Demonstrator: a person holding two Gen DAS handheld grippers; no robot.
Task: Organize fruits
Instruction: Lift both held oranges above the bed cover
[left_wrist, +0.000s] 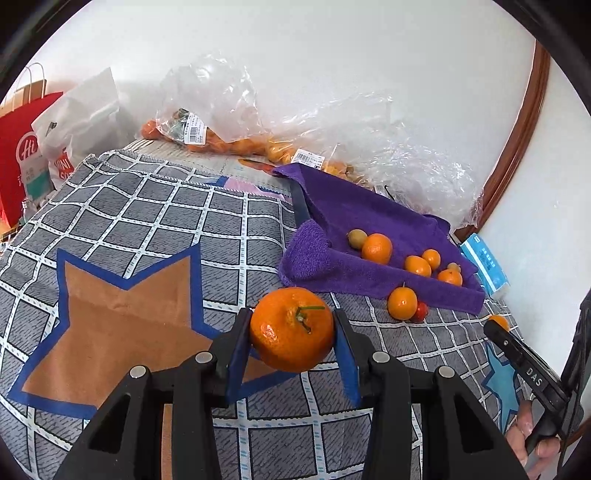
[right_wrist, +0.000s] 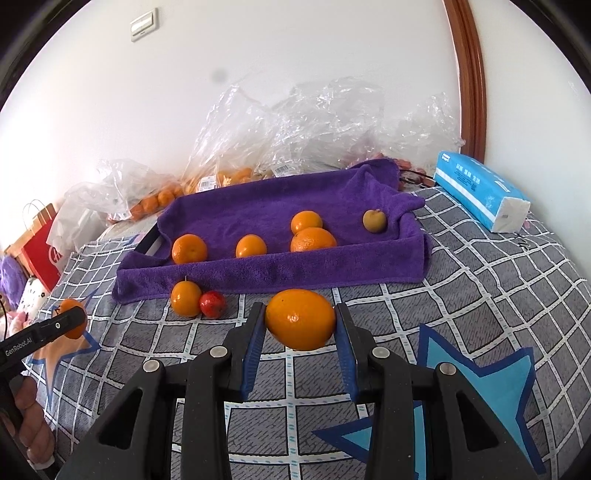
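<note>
The left gripper (left_wrist: 291, 332) is clamping its jaws on a stemmed mandarin (left_wrist: 291, 329); the right gripper (right_wrist: 300, 325) is pinching an orange (right_wrist: 300, 319) (both near the purple towel (right_wrist: 288, 199)).

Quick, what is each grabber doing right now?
Left gripper: closed on a mandarin with a green stem.
Right gripper: closed on a smooth orange.

I see a towel-lined tray (right_wrist: 258, 266) holding several oranges (right_wrist: 189, 248), with plastic bags (right_wrist: 295, 122) behind it. Before its near edge lie an orange (right_wrist: 185, 298) and a small fruit (right_wrist: 212, 303), touching; a tissue pack (right_wrist: 480, 192) sits right.
</note>
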